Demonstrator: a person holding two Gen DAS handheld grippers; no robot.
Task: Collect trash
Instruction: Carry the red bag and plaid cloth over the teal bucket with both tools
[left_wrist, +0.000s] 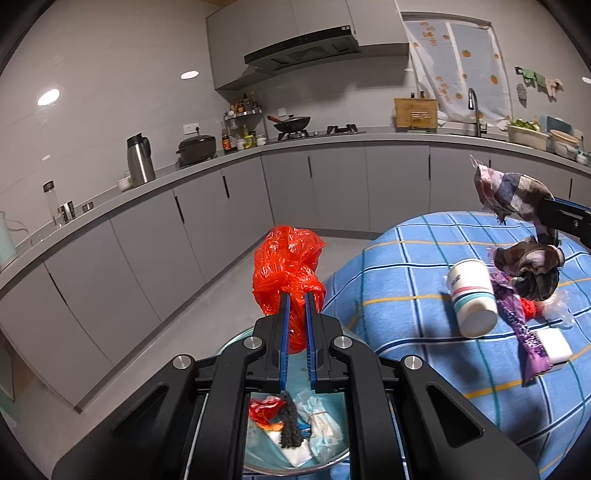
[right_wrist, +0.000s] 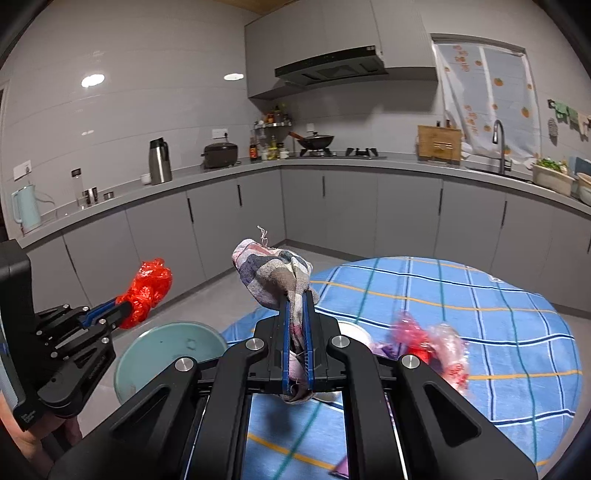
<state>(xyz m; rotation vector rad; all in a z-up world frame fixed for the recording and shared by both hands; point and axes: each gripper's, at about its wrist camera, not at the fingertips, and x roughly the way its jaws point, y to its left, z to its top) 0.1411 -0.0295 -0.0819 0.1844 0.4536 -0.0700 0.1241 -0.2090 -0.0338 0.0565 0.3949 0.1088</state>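
My left tongs (left_wrist: 295, 295) grip the red bag (left_wrist: 286, 266) above the bin (right_wrist: 166, 350); right tongs (right_wrist: 297, 295) grip the rag (right_wrist: 273, 277). Next: release both into bin.

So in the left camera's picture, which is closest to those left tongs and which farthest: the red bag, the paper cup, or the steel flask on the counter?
1. Red bag: pinched in the left tongs, straight ahead.
2. Paper cup: lying on its side on the blue checked tablecloth, to the right.
3. Steel flask: standing on the grey counter, far off to the left.
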